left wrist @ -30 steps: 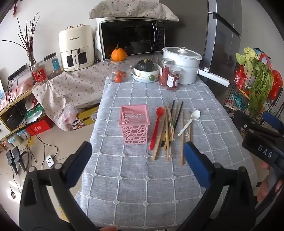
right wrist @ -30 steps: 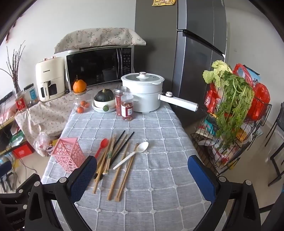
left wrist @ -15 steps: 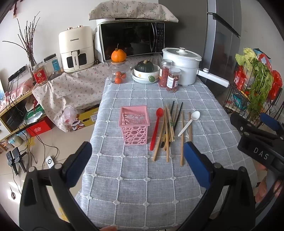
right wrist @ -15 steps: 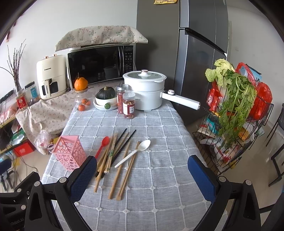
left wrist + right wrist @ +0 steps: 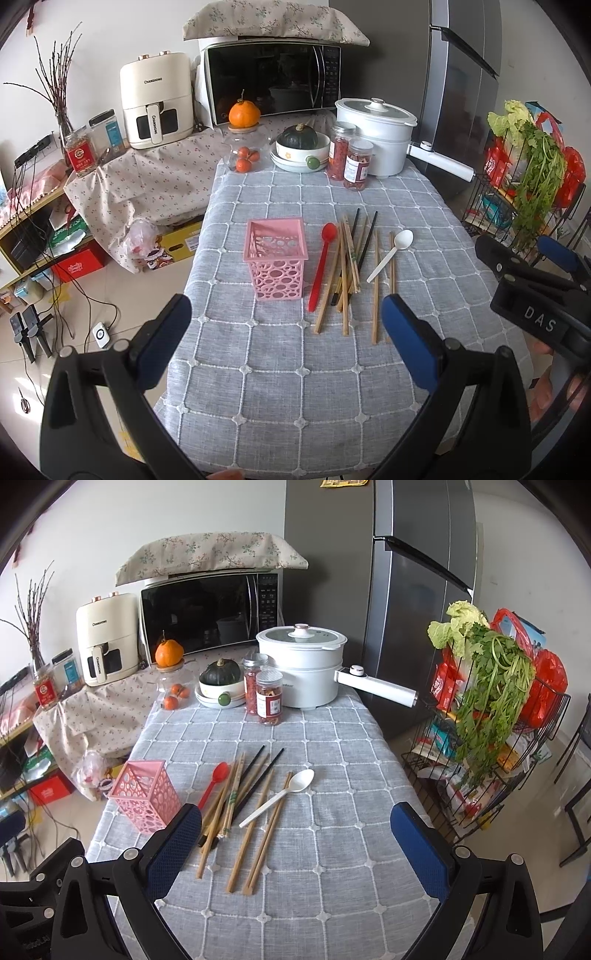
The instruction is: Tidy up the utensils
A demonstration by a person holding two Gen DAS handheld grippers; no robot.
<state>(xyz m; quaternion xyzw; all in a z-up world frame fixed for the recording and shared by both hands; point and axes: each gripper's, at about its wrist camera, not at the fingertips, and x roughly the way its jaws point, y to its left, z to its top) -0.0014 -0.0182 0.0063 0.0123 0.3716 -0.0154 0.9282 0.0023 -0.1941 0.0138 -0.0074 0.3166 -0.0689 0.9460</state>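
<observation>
Both spread wide and empty: left gripper (image 5: 284,332) above the near table edge, roughly in line with the pink basket (image 5: 276,256); right gripper (image 5: 295,834) just short of the loose utensils. Nothing picked up yet, by the look of it. Ahead, in a tangle on the grey checked tablecloth (image 5: 332,849): wooden chopsticks (image 5: 255,845) crossing one another, black chopsticks (image 5: 258,779) partly under them, red spoon (image 5: 214,781) nearest the basket, white spoon (image 5: 280,795) lying across one wooden pair. Likely trouble: closing on the pile and catching several sticks at once, or dragging the white spoon along. Thin, low-lying sticks, probably prone to slipping or snagging the cloth. Light, upright, apparently empty basket, easily tipped by a clumsy drop-in.
</observation>
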